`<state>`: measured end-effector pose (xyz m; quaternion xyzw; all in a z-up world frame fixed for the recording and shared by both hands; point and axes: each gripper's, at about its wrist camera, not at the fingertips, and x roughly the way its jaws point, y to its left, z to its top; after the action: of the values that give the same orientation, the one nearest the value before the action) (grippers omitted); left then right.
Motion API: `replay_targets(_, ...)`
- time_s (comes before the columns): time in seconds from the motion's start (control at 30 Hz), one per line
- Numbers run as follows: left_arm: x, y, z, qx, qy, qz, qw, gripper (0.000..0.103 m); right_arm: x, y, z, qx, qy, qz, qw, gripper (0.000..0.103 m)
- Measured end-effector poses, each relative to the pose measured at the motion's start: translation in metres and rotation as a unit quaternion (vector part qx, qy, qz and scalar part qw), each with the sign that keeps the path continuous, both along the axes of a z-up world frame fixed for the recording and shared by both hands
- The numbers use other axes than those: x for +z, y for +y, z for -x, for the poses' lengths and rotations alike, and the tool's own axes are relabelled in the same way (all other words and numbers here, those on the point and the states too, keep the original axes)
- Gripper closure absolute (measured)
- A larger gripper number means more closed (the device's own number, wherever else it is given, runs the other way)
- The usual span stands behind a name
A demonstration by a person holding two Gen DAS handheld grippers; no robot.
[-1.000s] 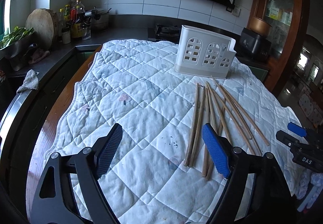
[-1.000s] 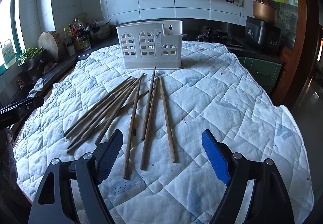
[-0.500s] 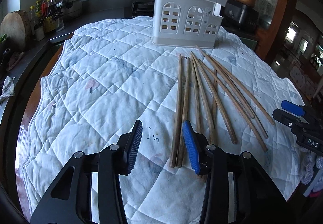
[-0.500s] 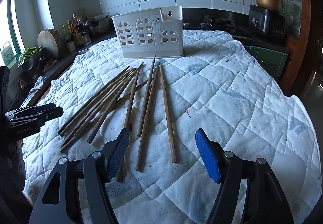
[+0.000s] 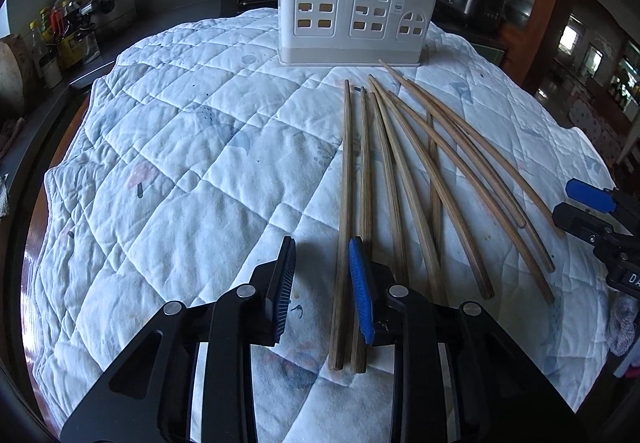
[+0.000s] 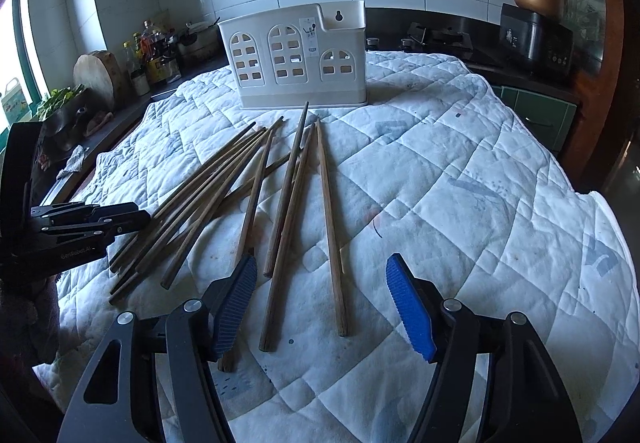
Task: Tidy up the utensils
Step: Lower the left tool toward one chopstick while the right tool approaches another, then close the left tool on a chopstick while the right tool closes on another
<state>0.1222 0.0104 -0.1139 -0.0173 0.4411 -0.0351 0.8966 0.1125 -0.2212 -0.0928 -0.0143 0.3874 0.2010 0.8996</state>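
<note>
Left gripper (image 5: 322, 285) sits low at six o'clock in my left wrist view, its jaws drawn narrow after closing in over the last moment, yet I see a gap between the pads. The leftmost chopstick (image 5: 345, 219) lies within that gap, near the blue right pad (image 5: 360, 291); the dark left pad (image 5: 285, 289) stands clear of it, over bare quilt, so nothing is clamped. A second chopstick (image 5: 363, 171) beside it passes under the blue pad.

My right gripper (image 6: 322, 307) hangs at six o'clock in its own view, jaws apart, having eased inward a little. Two chopsticks (image 6: 334, 239) lie between its pads without touching either, and a third (image 6: 252, 203) runs under the left pad (image 6: 234, 309).

Moving outward, the remaining wooden chopsticks (image 5: 460, 179) fan across a white quilted cloth (image 5: 192, 163), thick ends toward me and tips pointing to twelve o'clock. Some cross one another.

At twelve o'clock, just past the tips, stands the white utensil holder (image 5: 354, 23), upright on the cloth, its walls cut with arched window openings. I cannot see into it.

From the right wrist view the left gripper shows at nine o'clock over the ends of the leftmost sticks. Beyond the cloth at ten o'clock, a dark counter (image 6: 192, 67) carries bottles (image 6: 150, 51) and a round wooden board (image 6: 98, 71).
</note>
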Motion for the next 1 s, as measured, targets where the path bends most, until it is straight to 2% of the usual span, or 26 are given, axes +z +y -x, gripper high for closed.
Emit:
replay_targets(0.23,-0.004,-0.005,-0.006,0.000,0.006,-0.034,0.9994,0.076,-0.001,0.003,-0.002,0.007,0.002,0.002,1.000,0.042)
replay_targets(0.3,-0.004,-0.009,-0.007,0.007,0.007,-0.043,0.9990,0.079,-0.002,0.003,-0.003,0.008,0.004,0.002,1.000,0.042)
replay_targets(0.47,-0.005,-0.014,-0.009,0.016,0.003,-0.059,0.9981,0.090,-0.008,0.004,-0.009,0.012,0.017,0.000,1.000,0.052)
replay_targets(0.67,-0.005,-0.009,-0.009,0.035,0.001,-0.038,0.9987,0.092,-0.012,-0.001,-0.013,0.007,0.028,-0.005,1.000,0.065)
replay_targets(1.0,-0.008,-0.004,-0.010,0.029,-0.011,-0.005,0.9995,0.092,-0.021,0.004,-0.024,-0.004,0.041,0.019,0.999,0.088)
